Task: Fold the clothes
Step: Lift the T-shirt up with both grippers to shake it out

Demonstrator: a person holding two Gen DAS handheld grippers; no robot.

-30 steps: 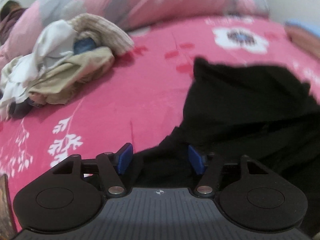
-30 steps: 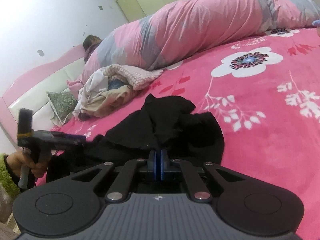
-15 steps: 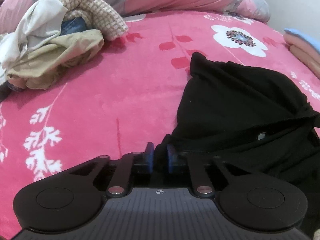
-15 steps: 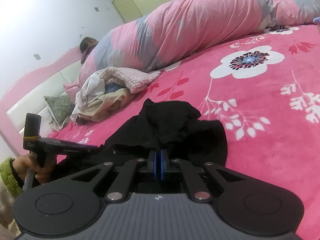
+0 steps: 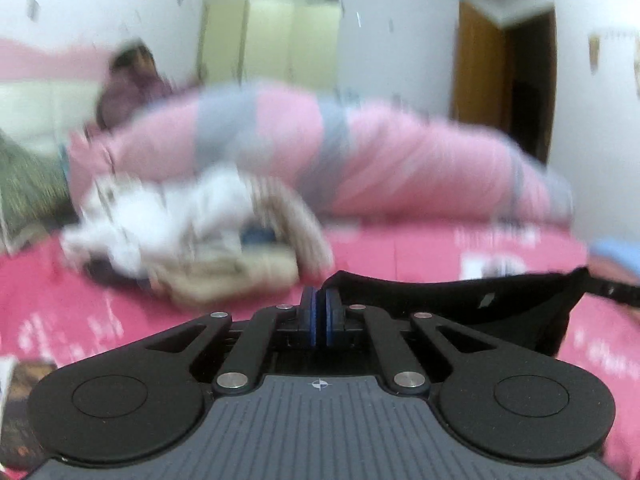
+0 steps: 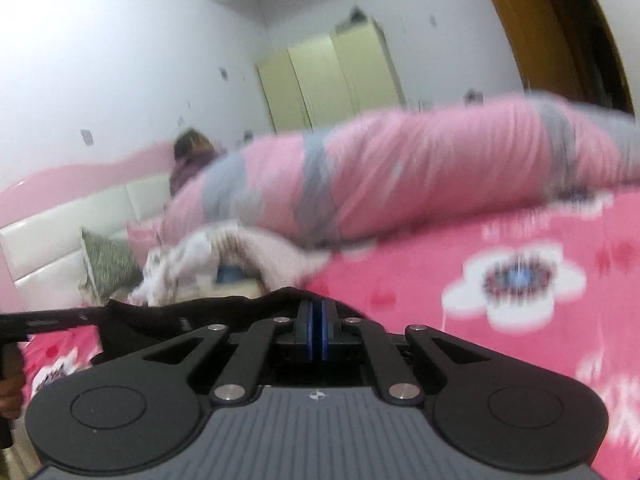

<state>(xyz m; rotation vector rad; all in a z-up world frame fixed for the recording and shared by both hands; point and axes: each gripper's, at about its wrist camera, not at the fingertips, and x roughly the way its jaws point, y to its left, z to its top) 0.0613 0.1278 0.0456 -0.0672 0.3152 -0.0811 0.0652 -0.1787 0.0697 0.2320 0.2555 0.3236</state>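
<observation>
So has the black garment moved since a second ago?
Yes. The black garment has lifted off the bedspread, stretched between both tongs, level with the clothes pile.

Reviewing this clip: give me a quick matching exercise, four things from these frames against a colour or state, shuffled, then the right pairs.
Things:
1. left gripper
2. rolled quilt
3. wardrobe
4. bedspread

States or colours:
A. pale yellow-green doors
B. pink with white flowers
C. shut on black garment
D. pink with grey patches

Pairs: 1-C, 2-D, 3-A, 4-B
</observation>
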